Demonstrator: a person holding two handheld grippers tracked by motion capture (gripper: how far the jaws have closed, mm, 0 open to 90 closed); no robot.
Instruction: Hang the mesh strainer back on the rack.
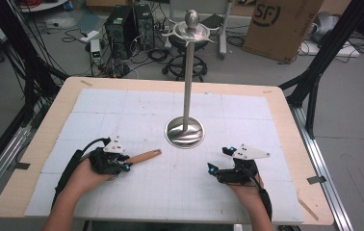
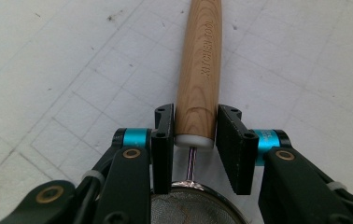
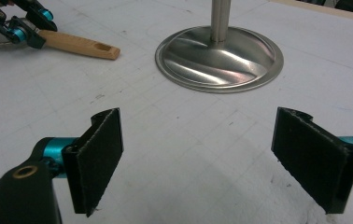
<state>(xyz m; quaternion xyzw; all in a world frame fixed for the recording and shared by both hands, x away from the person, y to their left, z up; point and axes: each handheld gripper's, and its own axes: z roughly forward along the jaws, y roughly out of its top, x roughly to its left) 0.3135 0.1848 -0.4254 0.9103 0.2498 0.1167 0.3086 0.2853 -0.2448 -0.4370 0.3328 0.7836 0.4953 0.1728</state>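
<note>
White gridded mat (image 1: 136, 115) covers wooden table (image 1: 45, 139); cables, computer towers, cardboard box on floor behind. Steel stand (image 1: 186, 131) upright mid-mat, round base, hooked top. Left gripper (image 2: 194, 135) closed on strainer's wooden handle (image 2: 199, 70) (stamped lettering along it) near its metal end; both pads against wood. Mesh bowl (image 2: 188, 205) just beneath jaws. Handle lies flat on mat, left of stand base, free end with hole pointing toward it. Right gripper (image 3: 212, 158) wide open, nothing between pads, low over mat, near stand base.
</note>
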